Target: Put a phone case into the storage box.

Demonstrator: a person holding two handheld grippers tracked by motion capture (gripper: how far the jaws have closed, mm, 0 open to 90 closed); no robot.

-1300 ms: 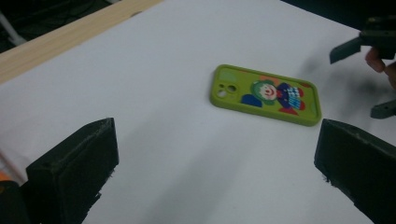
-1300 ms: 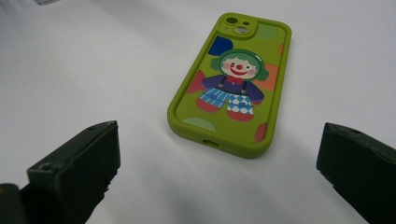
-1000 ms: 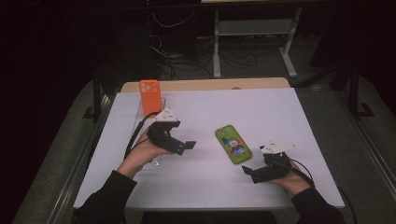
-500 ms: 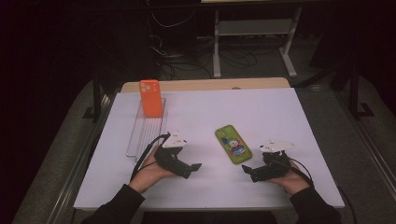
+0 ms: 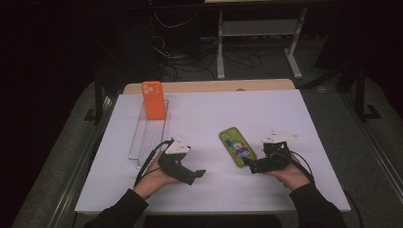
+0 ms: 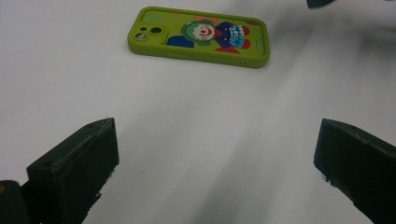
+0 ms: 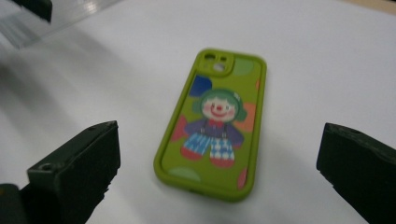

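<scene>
1. Green phone case [image 7: 212, 126] lies flat on the white desk [image 5: 304, 114], just ahead of the right hand-held gripper [image 5: 254, 166], whose jaws stand wide apart and empty.
2. Its long axis runs away from that gripper, camera end farthest, so the right hand is nearer.
3. Left hand-held gripper [image 5: 192, 175], also spread and empty, faces the case broadside from farther off.
4. Beyond, an orange phone case [image 5: 153, 99] stands upright in a clear rack [image 5: 149, 137].
</scene>
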